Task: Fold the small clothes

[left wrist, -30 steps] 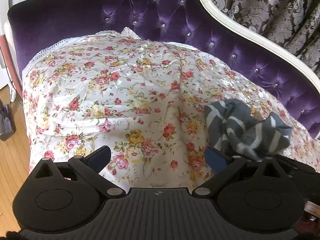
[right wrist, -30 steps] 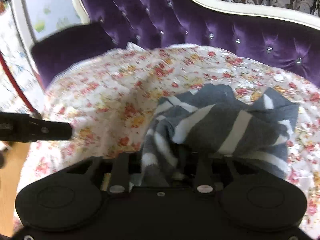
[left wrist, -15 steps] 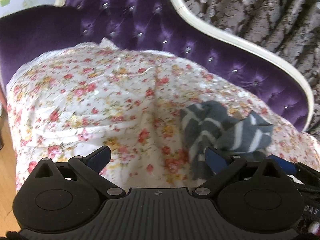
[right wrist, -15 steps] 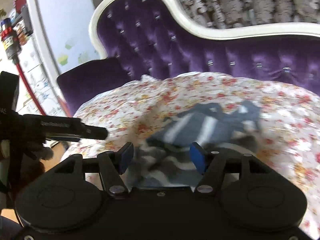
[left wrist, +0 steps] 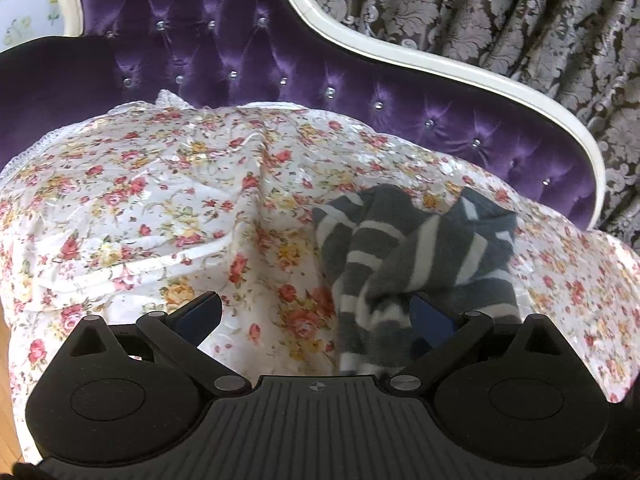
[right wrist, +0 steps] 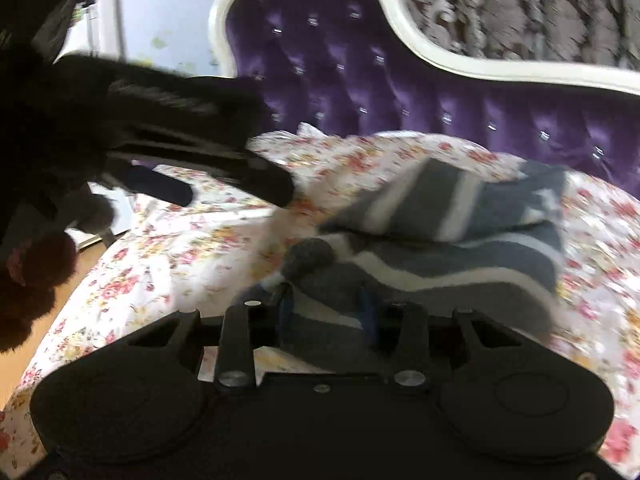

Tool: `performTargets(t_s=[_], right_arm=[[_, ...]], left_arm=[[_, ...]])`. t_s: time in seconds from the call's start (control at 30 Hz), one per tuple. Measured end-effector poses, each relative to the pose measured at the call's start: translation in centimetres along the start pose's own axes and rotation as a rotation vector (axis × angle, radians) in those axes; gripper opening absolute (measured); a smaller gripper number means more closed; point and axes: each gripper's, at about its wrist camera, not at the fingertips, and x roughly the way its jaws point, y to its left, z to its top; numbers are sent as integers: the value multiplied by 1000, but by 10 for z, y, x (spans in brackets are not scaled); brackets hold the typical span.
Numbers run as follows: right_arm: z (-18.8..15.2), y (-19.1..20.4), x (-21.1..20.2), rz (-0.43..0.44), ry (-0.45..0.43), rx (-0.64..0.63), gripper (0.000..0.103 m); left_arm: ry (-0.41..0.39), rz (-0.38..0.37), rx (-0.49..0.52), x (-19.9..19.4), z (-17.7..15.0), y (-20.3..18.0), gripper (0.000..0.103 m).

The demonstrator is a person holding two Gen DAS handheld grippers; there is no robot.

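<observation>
A small grey garment with white stripes (left wrist: pixel 416 248) lies crumpled on the floral cover (left wrist: pixel 160 200) of a purple sofa. My left gripper (left wrist: pixel 316 312) is open wide just above the cover; its right finger (left wrist: pixel 430 314) touches the garment's left edge. In the right wrist view the garment (right wrist: pixel 460 232) lies in a heap, and my right gripper (right wrist: pixel 326 312) is closed down on a fold of its near edge. The left gripper (right wrist: pixel 224 180) also shows there, at upper left, open.
The tufted purple sofa back (left wrist: pixel 280 52) with a white frame (left wrist: pixel 400 52) runs behind the cover. A patterned curtain (left wrist: pixel 500 12) hangs beyond it. Wooden floor (right wrist: pixel 80 268) shows at the left edge of the cover.
My right gripper opened, dropped the garment and has now shut on its near edge. My left gripper moved right, close to the garment, still open.
</observation>
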Motion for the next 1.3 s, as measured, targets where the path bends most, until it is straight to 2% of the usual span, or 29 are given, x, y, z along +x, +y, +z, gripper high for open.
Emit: performTargets(t_s=[0.1,0.23,0.37,0.47,0.57,0.7,0.83,0.97,1.07,1.17,1.3], right_arm=[[-1,-3,-14,24,-11,-11,48],[-1,-24,-43,5,-13,0,48],[4,-48,-72,-53,-23,8,48],[13,-66,-77,-121,-15,7,48],[23,-81,-64,-156,12,4,48],[24,-92,-32,-152,74,-2,48],[36,-96,5,-154,115,-57,48],[69,-103,50,-131,127,-43,48],[88,-109,75,-109,121,-16,48],[97,-119,77,-75,81,63,48],[95,-125,53,-71,41,106,49]], left_arm=[[13,-14,21,3,-2,-5,101],[27,-14,33,8,-5,-9,101],[30,-25,40,11,-7,-13,101],[37,-30,64,14,-10,-19,101],[55,-19,94,21,-14,-26,101],[110,30,106,37,-19,-24,102],[162,-37,-1,45,-20,-5,102],[210,-111,-122,52,-22,15,102],[209,-115,-126,51,-23,16,102],[203,-98,-97,49,-24,11,102],[201,-89,-88,49,-24,9,102]])
